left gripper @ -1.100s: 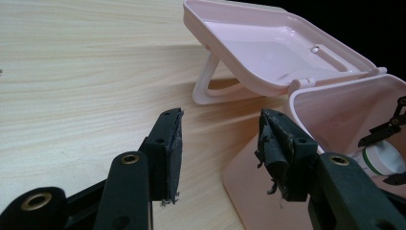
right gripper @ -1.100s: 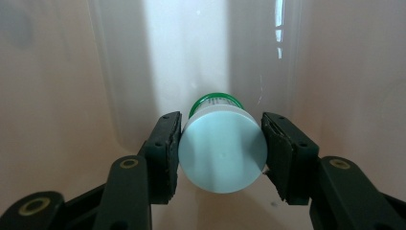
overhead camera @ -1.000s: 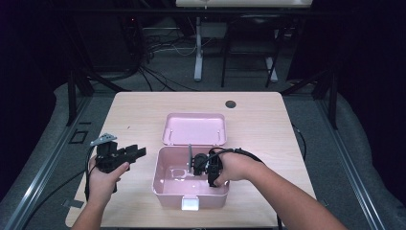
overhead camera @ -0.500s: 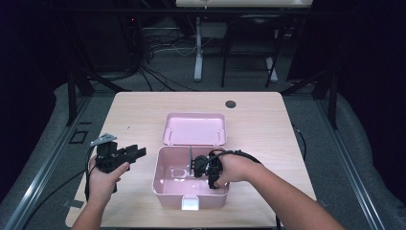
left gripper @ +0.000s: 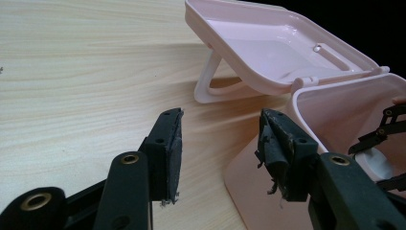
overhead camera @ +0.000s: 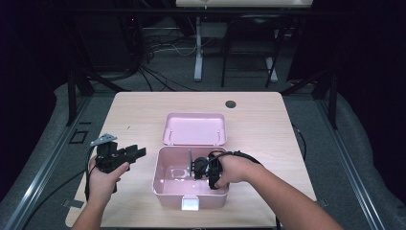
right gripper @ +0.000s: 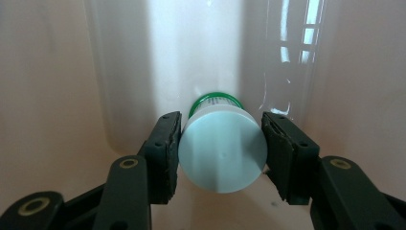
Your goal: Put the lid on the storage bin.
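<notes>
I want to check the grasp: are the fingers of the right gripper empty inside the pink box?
No, the right gripper fingers press both sides of a white-capped bottle inside the pink box.

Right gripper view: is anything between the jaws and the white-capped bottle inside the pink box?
Nothing visible. The right gripper has one pad on each side of the bottle cap, with no object between, down inside the pink box.

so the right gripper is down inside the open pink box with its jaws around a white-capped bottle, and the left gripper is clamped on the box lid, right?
Not quite: the left gripper is not on the lid. The left gripper view shows its jaws open with nothing between them, beside the pink box. The rest holds: the right gripper has its jaws around the white-capped bottle inside the open box.
</notes>
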Demonstrator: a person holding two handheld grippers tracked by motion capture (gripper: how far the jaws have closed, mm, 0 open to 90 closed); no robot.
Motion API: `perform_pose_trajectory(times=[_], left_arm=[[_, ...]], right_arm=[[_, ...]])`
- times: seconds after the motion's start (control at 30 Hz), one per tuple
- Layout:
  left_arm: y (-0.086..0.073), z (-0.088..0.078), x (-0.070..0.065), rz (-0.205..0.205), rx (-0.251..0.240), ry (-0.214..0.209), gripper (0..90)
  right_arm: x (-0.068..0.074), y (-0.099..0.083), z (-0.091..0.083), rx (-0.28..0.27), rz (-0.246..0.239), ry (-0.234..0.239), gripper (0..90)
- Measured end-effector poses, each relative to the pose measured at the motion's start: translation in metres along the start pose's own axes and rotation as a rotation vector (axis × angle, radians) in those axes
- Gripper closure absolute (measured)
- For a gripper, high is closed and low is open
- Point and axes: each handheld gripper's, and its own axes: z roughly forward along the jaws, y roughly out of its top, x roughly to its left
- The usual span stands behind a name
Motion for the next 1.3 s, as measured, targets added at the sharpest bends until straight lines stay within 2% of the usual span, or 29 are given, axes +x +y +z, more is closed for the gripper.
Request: perform_pose_trajectory(times=[0.23, 0.43, 0.6, 0.8, 0.97, 1.03, 1.17, 1.3], left_arm=[[0.000, 0.000, 0.000, 0.000, 0.000, -0.002, 51.2], [0.000, 0.000, 0.000, 0.000, -0.003, -0.001, 51.1], [0.000, 0.000, -0.002, 0.007, -0.001, 0.001, 51.1], [0.001, 0.000, -0.007, 0.028, 0.000, -0.003, 51.2], [0.002, 0.001, -0.012, 0.059, 0.010, 0.002, 51.4], [0.003, 0.001, -0.014, 0.062, 0.009, -0.002, 51.5], [0.004, 0.001, -0.017, 0.071, 0.010, -0.014, 51.4], [0.004, 0.001, -0.021, 0.082, 0.012, -0.030, 51.4]], right_arm=[[-0.001, 0.000, 0.000, -0.001, 0.014, 0.003, 49.2], [-0.002, -0.001, -0.006, -0.029, 0.042, 0.010, 48.4], [-0.003, -0.003, -0.016, -0.051, 0.055, 0.010, 48.5], [0.000, -0.005, -0.034, -0.077, 0.072, -0.016, 49.2], [0.000, -0.012, -0.046, -0.116, 0.132, -0.026, 50.0], [-0.001, -0.016, -0.050, -0.143, 0.146, -0.066, 49.7], [-0.004, -0.024, -0.062, -0.204, 0.226, -0.117, 49.9], [-0.010, -0.031, -0.071, -0.254, 0.293, -0.109, 52.7]])
